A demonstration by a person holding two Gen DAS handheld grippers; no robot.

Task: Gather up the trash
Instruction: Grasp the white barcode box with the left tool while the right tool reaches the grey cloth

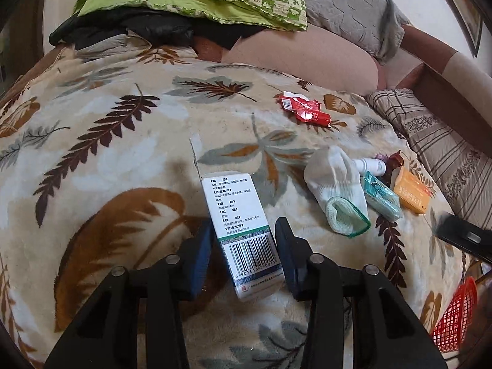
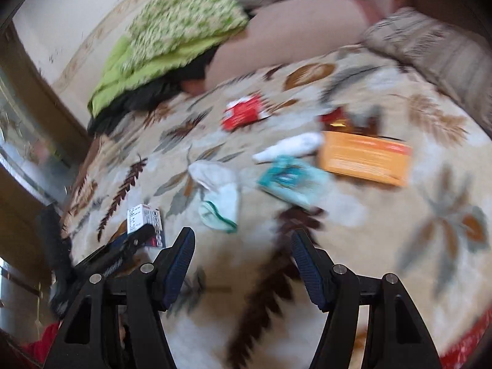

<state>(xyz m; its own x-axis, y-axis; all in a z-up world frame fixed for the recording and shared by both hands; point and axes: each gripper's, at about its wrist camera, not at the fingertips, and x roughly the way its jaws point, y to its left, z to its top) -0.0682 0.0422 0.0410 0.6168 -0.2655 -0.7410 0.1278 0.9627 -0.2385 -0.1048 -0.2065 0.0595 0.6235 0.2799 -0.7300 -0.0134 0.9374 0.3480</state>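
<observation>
While your left gripper (image 1: 244,246) clamps the white cardboard medicine box with a barcode (image 1: 243,230) between its blue pads, the box hangs tilted above the leaf-patterned plush blanket (image 1: 107,129) on the bed. Your right gripper (image 2: 243,264) hovers over the same blanket with its jaws spread wide and nothing between them; that view is blurred. To the right of the held box lie a white sock with a pale green cuff (image 1: 338,187), a teal plastic packet (image 1: 381,196) and an orange cardboard box (image 1: 410,192), close together, with a small white bottle (image 1: 370,164) just behind the sock. A crumpled red wrapper (image 1: 304,109) sits farther back, apart from the cluster. A red mesh basket (image 1: 455,316) shows at the lower right edge, beside the bed.
</observation>
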